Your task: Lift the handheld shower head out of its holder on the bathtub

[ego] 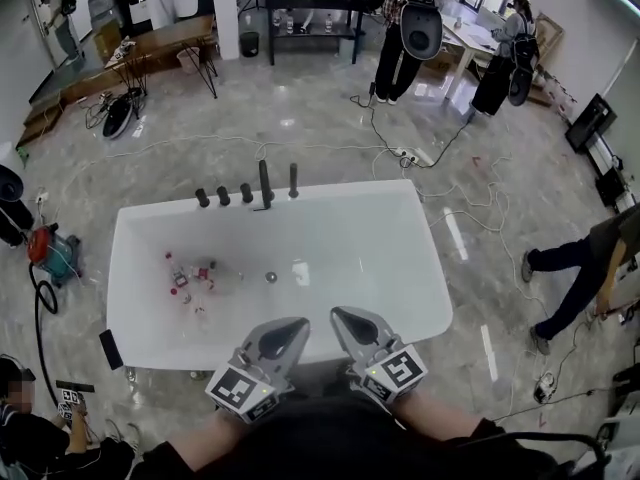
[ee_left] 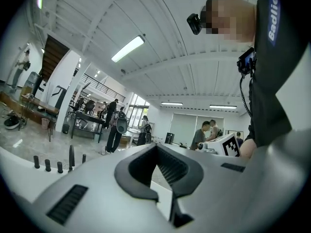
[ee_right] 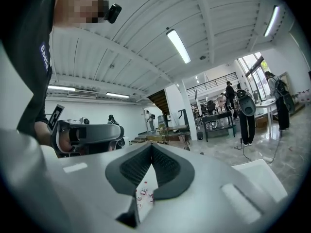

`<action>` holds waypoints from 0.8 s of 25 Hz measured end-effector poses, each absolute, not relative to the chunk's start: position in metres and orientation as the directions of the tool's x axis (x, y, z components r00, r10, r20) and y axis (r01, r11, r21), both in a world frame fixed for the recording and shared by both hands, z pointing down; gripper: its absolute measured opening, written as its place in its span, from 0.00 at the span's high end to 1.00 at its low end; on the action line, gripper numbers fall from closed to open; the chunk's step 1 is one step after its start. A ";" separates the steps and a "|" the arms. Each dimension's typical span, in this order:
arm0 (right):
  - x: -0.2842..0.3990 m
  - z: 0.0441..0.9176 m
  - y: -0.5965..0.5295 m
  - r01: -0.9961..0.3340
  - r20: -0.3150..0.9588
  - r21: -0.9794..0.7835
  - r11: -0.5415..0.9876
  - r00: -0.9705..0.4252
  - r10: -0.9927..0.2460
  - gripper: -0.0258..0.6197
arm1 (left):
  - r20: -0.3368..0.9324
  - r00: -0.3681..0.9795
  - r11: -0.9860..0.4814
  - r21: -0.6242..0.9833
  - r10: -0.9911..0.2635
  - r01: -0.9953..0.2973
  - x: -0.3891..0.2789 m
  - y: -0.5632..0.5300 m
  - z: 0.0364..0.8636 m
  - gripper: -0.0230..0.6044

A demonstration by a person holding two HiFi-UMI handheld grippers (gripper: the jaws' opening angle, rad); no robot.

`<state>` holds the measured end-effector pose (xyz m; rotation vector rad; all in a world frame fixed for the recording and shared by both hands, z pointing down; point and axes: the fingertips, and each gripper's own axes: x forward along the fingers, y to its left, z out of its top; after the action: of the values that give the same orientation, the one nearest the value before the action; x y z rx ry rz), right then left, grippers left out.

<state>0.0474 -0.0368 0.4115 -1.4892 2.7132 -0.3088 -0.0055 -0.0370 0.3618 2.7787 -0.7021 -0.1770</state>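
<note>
The white bathtub (ego: pixel 420 268) fills the middle of the head view. On its far rim stands a row of black fittings. The tall black handheld shower head (ego: pixel 265 182) stands upright among them in its holder, and it shows small at the left of the left gripper view (ee_left: pixel 72 156). My left gripper (ego: pixel 297 325) and right gripper (ego: pixel 340 315) hover side by side over the tub's near rim, far from the fittings. Both point level towards the far rim. Each is shut with nothing between its jaws, as seen in the left gripper view (ee_left: pixel 156 145) and the right gripper view (ee_right: pixel 151 144).
Small red and white items (ego: pixel 190 278) lie in the tub's left half, near the drain (ego: pixel 270 278). Three black knobs (ego: pixel 223 196) stand left of the shower head. Cables (ego: pixel 400 153) trail over the floor beyond the tub. People stand at the back and the right (ego: pixel 570 278). A phone (ego: pixel 110 349) lies left of the tub.
</note>
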 end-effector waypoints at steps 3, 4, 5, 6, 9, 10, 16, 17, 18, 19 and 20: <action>0.061 0.417 -0.052 -0.818 0.072 -0.199 0.539 -0.561 -0.825 0.96 | 0.018 0.871 -0.832 0.284 -0.492 -0.476 0.008 -0.047 0.381 0.96; 0.066 0.420 -0.057 -0.812 0.077 -0.203 0.547 -0.570 -0.818 0.96 | 0.027 0.865 -0.825 0.287 -0.500 -0.486 0.014 -0.051 0.385 0.96; 0.071 0.422 -0.062 -0.805 0.082 -0.203 0.557 -0.581 -0.810 0.96 | 0.029 0.860 -0.819 0.290 -0.510 -0.495 0.020 -0.054 0.388 0.96; 0.075 0.425 -0.067 -0.799 0.084 -0.202 0.567 -0.590 -0.803 0.96 | 0.029 0.855 -0.814 0.292 -0.517 -0.502 0.025 -0.057 0.389 0.96; 0.086 0.432 -0.081 -0.786 0.084 -0.196 0.586 -0.609 -0.788 0.96 | 0.035 0.842 -0.800 0.291 -0.539 -0.524 0.036 -0.066 0.392 0.96; 0.089 0.434 -0.086 -0.784 0.085 -0.197 0.589 -0.612 -0.786 0.96 | 0.038 0.833 -0.791 0.291 -0.552 -0.538 0.037 -0.069 0.393 0.96; 0.094 0.449 -0.126 -0.783 0.108 -0.198 0.590 -0.616 -0.781 0.95 | 0.043 0.790 -0.746 0.303 -0.611 -0.593 0.030 -0.088 0.394 0.96; 0.094 0.451 -0.136 -0.787 0.115 -0.196 0.585 -0.611 -0.783 0.95 | 0.039 0.788 -0.744 0.301 -0.615 -0.596 0.027 -0.091 0.396 0.96; 0.094 0.454 -0.146 -0.792 0.122 -0.193 0.580 -0.606 -0.786 0.95 | 0.035 0.787 -0.744 0.301 -0.616 -0.596 0.025 -0.094 0.399 0.96; 0.094 0.460 -0.155 -0.794 0.126 -0.189 0.578 -0.603 -0.788 0.94 | 0.035 0.786 -0.743 0.304 -0.617 -0.596 0.023 -0.097 0.402 0.96; 0.094 0.467 -0.164 -0.793 0.127 -0.185 0.581 -0.605 -0.786 0.94 | 0.037 0.786 -0.741 0.307 -0.617 -0.597 0.020 -0.100 0.405 0.96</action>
<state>0.0937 -0.1645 0.4670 -1.4090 2.8203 -0.3552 0.0201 -0.0999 0.4047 2.6744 -0.9338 -0.0964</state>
